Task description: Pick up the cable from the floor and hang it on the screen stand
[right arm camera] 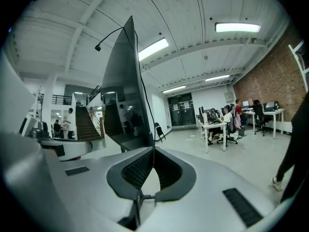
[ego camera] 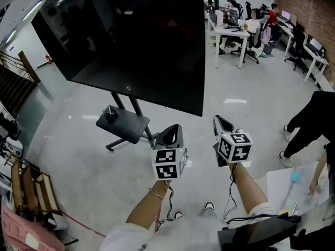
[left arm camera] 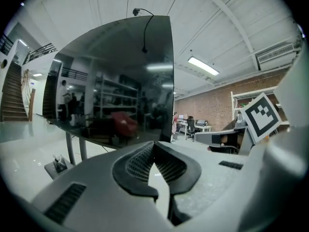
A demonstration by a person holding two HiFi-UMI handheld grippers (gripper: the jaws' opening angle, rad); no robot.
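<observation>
The big black screen (ego camera: 131,41) stands on its wheeled stand (ego camera: 123,125) in front of me. A thin black cable (left arm camera: 147,30) is draped over the screen's top edge, with one end dangling on the front. The right gripper view shows the same cable (right arm camera: 113,33) arching over the top. From there a thin dark line follows the screen's edge down toward the jaws. My left gripper (ego camera: 172,129) is held just below the screen's lower edge, its jaws shut and empty (left arm camera: 154,145). My right gripper (ego camera: 220,120) is beside the screen's lower right corner, its jaws shut (right arm camera: 153,150). I cannot tell whether that thin line is pinched there.
Desks with seated people (ego camera: 238,20) stand at the back right. A person in black (ego camera: 314,119) is close at the right, by a white table (ego camera: 293,187). Wooden racks (ego camera: 26,187) line the left. A staircase (left arm camera: 12,95) rises at the far left.
</observation>
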